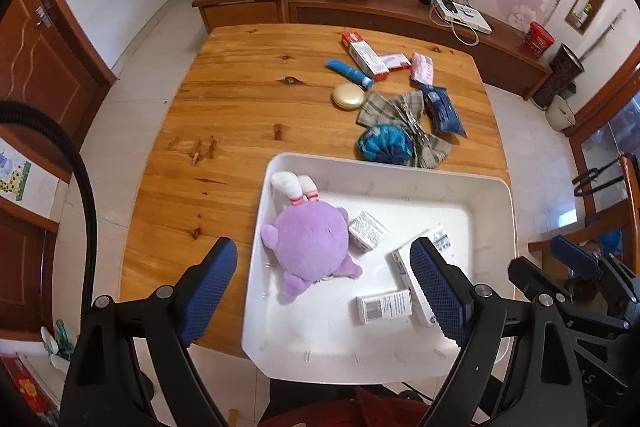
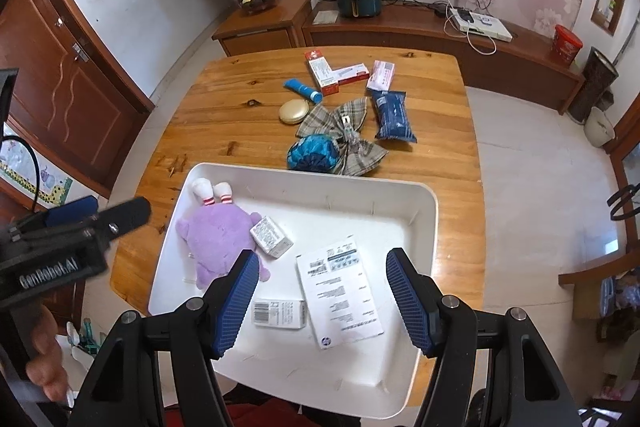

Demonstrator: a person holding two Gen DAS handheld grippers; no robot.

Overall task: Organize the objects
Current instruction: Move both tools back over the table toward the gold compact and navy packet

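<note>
- The left gripper [image 1: 326, 287] hangs over the white tray [image 1: 400, 171] with its ribbed blue pads spread wide and nothing between them.
- The right gripper [image 2: 320, 301] hovers beside it, moderately parted and just as empty, above a small white box [image 2: 280, 313] and a flat printed packet [image 2: 340, 291].
- In the tray lie a soft purple plush toy [image 1: 312, 243] and another small carton [image 1: 367, 230]; sorting looks partly done.
- Next, I reckon, comes a reach across the wooden table [image 1: 240, 99] to the leftover pile.
- There wait a fuzzy blue ball [image 1: 384, 145], a limp checked cloth [image 1: 400, 111], a smooth round compact [image 1: 349, 95], a blue tube [image 1: 349, 70] and a crinkly dark pouch [image 1: 443, 111].
</note>
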